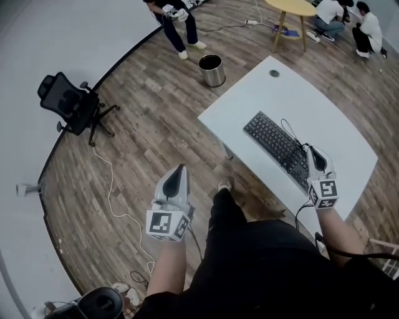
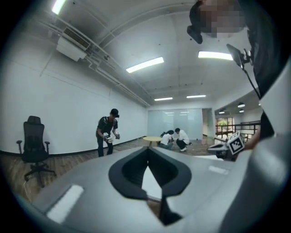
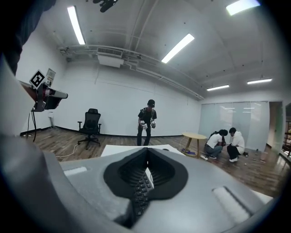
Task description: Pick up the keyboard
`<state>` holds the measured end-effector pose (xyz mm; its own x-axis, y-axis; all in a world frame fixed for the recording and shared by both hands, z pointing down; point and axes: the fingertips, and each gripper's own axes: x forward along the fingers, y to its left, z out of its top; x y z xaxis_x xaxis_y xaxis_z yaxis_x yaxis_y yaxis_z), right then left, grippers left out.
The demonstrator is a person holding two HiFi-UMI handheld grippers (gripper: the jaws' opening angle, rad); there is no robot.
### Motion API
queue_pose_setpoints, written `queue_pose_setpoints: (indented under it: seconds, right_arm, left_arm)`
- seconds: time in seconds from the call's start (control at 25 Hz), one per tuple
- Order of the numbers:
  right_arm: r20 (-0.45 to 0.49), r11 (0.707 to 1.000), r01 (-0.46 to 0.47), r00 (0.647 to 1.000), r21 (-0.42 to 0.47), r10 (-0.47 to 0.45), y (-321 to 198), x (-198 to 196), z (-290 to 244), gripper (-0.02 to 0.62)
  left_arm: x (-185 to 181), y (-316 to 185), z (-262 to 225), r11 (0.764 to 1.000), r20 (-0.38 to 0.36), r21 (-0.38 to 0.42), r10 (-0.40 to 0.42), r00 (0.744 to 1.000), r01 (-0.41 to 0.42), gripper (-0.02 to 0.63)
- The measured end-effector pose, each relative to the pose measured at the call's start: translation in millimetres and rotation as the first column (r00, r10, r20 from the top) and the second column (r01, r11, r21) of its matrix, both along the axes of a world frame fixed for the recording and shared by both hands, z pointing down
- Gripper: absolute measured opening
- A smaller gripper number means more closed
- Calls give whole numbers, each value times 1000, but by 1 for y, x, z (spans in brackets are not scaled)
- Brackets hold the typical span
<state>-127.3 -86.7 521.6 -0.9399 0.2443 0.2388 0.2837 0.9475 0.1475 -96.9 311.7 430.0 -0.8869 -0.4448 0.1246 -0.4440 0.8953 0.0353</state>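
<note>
A black keyboard [image 1: 277, 148] lies slantwise on the white table [image 1: 312, 99], its thin cable [image 1: 288, 132] looping beside it. My right gripper [image 1: 310, 151] is shut and empty, its tip over the keyboard's near end; whether it touches the keys I cannot tell. In the right gripper view the keys [image 3: 142, 191] show just below the closed jaws of the right gripper [image 3: 146, 152]. My left gripper [image 1: 181, 168] is shut with nothing in it, above the wooden floor left of the table. In its own view the left gripper [image 2: 148, 150] points level across the table top [image 2: 150, 184].
A metal bin [image 1: 212, 70] stands by the table's far corner. A black office chair [image 1: 72, 103] sits at the left, with a white cable [image 1: 112, 187] on the floor. A person [image 1: 177, 25] stands beyond; two others crouch near a round yellow table [image 1: 292, 7].
</note>
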Motion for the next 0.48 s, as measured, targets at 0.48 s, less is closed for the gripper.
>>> queue_pose_setpoints:
  seconds: [0.48]
  right_arm:
    - [-79,893,-449,892,-36,445,-16,-88,13,2]
  left_arm:
    - [-255,-65,14,879,-79,-58,469,880,-474,3]
